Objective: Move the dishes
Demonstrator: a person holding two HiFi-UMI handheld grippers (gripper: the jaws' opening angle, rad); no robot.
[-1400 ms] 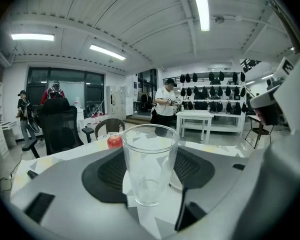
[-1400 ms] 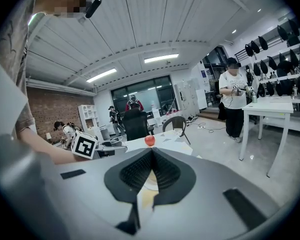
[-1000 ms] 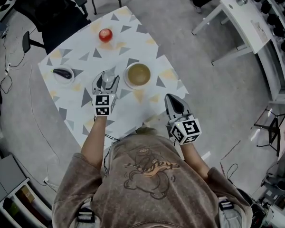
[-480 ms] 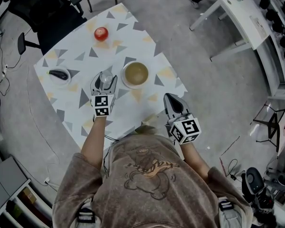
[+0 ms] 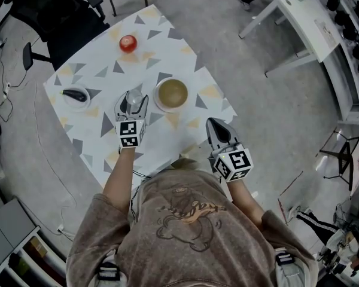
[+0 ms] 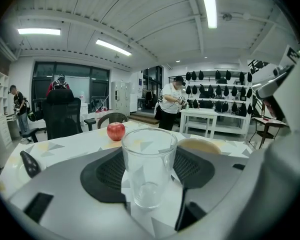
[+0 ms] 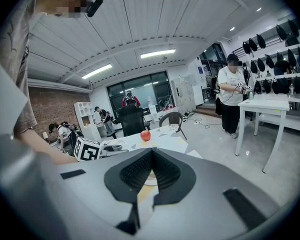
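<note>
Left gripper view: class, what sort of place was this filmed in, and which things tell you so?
Probably a lab or workshop, not a home: a wall rack hung with rows of dark gear, a white workbench and an office chair.

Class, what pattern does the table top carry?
The table is white with grey and yellow triangles; clearest in the head view.

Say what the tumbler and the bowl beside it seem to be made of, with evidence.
The tumbler: clear, smooth glass, possibly plastic; the patterned table shows through it. The bowl: likely glazed ceramic, though unsure; opaque, pale rim, tan inside.
</note>
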